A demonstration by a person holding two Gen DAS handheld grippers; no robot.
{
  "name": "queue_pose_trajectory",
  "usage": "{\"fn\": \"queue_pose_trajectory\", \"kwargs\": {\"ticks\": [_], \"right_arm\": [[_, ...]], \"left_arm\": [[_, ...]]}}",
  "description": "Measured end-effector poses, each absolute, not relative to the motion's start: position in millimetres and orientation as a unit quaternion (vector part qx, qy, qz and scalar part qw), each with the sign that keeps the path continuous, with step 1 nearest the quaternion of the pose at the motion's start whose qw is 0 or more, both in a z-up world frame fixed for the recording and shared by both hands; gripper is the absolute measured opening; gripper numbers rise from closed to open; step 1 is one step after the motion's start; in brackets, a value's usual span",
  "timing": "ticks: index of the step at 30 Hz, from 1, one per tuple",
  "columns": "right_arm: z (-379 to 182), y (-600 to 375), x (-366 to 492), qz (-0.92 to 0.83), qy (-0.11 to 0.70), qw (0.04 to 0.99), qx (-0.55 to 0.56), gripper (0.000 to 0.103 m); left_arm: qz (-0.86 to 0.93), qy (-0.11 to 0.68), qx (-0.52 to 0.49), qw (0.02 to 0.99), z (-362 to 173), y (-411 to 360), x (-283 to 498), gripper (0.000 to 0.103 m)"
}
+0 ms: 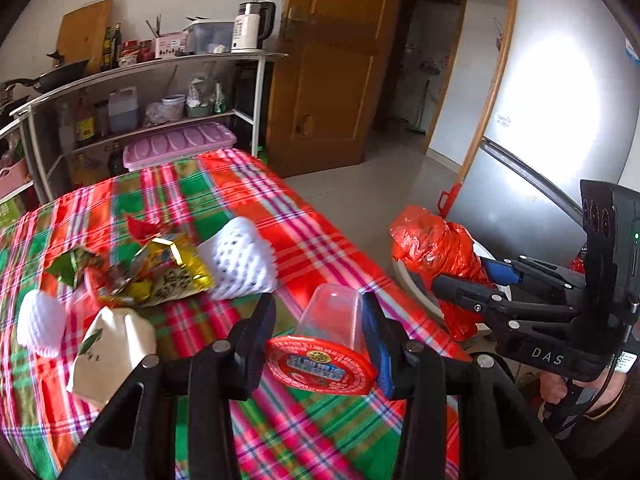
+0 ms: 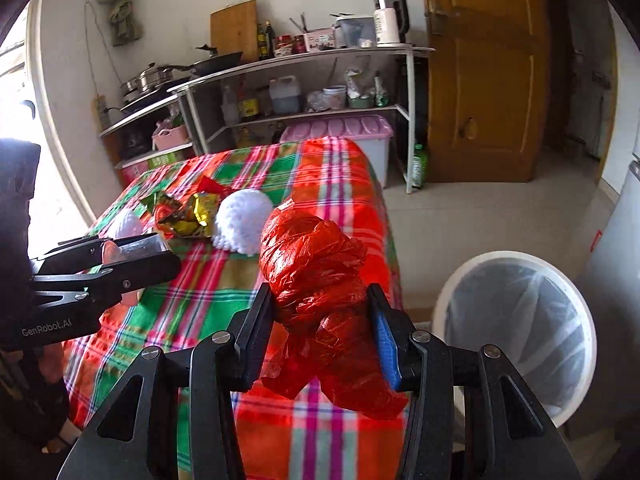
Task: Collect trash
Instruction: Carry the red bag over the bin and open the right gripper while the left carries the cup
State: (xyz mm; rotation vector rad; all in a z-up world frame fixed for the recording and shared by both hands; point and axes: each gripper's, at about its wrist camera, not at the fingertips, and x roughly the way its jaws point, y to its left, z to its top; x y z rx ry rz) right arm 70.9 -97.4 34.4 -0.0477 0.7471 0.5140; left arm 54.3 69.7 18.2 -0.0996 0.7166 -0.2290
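My left gripper (image 1: 320,320) is shut on a clear plastic cup with a red foil lid (image 1: 324,344), held above the plaid tablecloth (image 1: 240,192). In the right wrist view the left gripper (image 2: 160,256) shows at the left edge with the cup (image 2: 136,248). My right gripper (image 2: 320,308) is shut on a crumpled red plastic bag (image 2: 316,268), near the table's right edge. A white trash bin with a clear liner (image 2: 452,280) stands on the floor to its right. In the left wrist view the right gripper (image 1: 460,280) and the red bag (image 1: 432,244) hide most of the bin.
A gold wrapper (image 1: 172,276), a green wrapper (image 1: 72,264), two white foam nets (image 1: 240,260) (image 1: 40,324) and a cream paper pack (image 1: 112,348) lie on the table. Behind stand a metal shelf rack (image 1: 160,68), a pink-lidded box (image 1: 176,144), a wooden door (image 1: 332,80) and a fridge (image 1: 540,120).
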Motion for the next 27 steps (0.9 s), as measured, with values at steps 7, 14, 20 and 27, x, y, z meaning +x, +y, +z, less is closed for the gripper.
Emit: {"fn": "queue_pose_trajectory", "kwargs": {"ticks": [7,14,20,27], "right_arm": [[42.7,-162.7,74.7,0.161,0.359,0.919,0.006,0.047],[39.8,-220.5,81.5,0.096,0.370,0.924,0.023,0.047],[26.2,-256.0,87.7,0.060,0.385,0.920,0.033,0.047],[-7.5,-278.0,109.5,0.023,0.425,0.905,0.018,0.047]], "left_arm": [[-0.171,0.351,-0.034,0.920,23.9,12.3,89.3,0.045],[-0.211,0.363,-0.018,0.907,21.3,-37.7,117.3,0.045],[-0.230,0.390,-0.006,0.892,6.3,-80.6,142.9,0.046],[-0.243,0.419,0.022,0.874,-20.2,-130.6,168.0,0.046]]}}
